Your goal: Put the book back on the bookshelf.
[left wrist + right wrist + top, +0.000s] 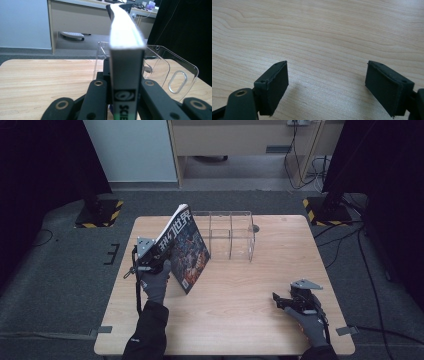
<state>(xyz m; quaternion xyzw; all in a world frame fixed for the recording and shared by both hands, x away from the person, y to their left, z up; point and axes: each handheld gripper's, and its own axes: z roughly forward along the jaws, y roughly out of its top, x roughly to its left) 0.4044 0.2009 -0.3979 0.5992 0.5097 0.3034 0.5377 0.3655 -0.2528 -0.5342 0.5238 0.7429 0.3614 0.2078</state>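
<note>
left gripper (161,256): my jaws were clamped on the magazine's spine edge; in the left gripper view the spine stood squeezed between both of them.
magazine (186,247): held upright and tilted, one lower corner at or just above the worktop (240,320), cannot tell which; just left of the clear rack.
clear rack (230,234): empty acrylic divider stand at the far middle of the worktop, slots open toward me.
right gripper (289,302): resting low at the near right, jaws wide apart, nothing between them, only bare wood below.
step, my guess: carrying the magazine to a rack slot.
how to do it well: keep the grip firm near the spine, lift the corner clear, square the magazine to a divider gap, lower spine-first; steady the light rack with my free gripper if it slides.
</note>
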